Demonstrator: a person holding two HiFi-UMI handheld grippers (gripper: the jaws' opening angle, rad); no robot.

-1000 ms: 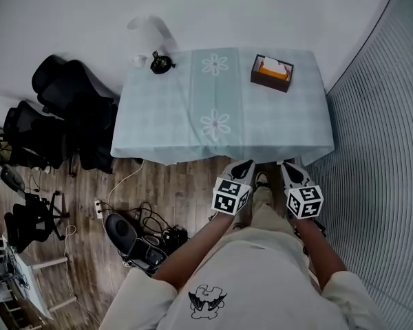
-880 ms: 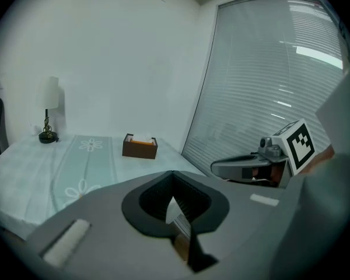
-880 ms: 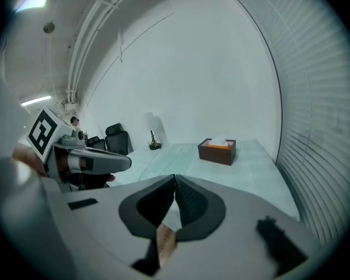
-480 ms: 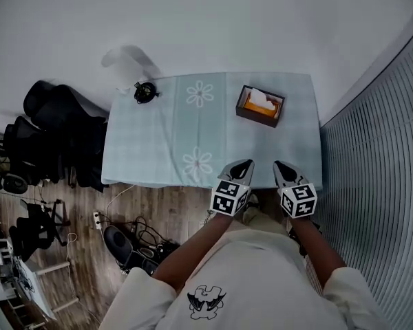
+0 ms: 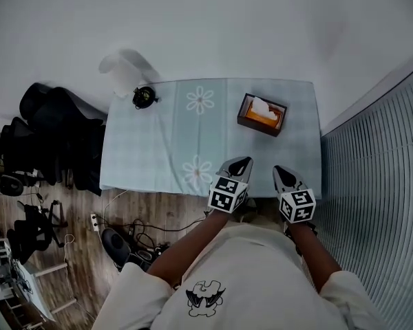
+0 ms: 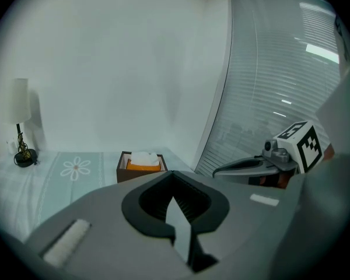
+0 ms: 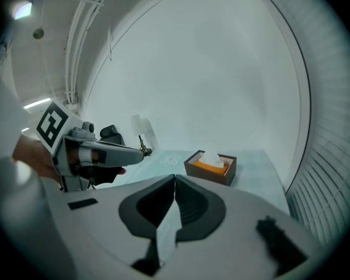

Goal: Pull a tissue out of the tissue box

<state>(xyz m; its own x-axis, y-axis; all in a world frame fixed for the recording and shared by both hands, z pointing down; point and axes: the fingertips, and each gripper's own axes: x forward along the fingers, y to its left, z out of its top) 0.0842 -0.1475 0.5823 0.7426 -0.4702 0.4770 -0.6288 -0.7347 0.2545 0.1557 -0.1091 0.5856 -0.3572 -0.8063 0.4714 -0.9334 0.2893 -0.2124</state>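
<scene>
The brown tissue box (image 5: 262, 114) stands on the far right part of the table (image 5: 151, 157), which is covered by a pale green cloth; a white tissue (image 5: 263, 106) sticks up from its orange top. My left gripper (image 5: 242, 162) and right gripper (image 5: 281, 172) hover side by side over the table's near edge, both shut and empty, well short of the box. In the left gripper view the box (image 6: 141, 165) lies ahead beyond the left gripper (image 6: 174, 174). It also shows ahead as the tissue box (image 7: 210, 166) past the right gripper (image 7: 175, 177).
A white lamp (image 5: 124, 74) and a small black object (image 5: 144, 97) sit at the table's far left corner. Black office chairs (image 5: 55, 136) crowd the left side. Cables and a power strip (image 5: 124, 239) lie on the wooden floor. Window blinds (image 5: 372, 184) run along the right.
Both grippers have advanced from above the floor to over the table's near edge, still shut. The table and tissue box now sit closer in view.
</scene>
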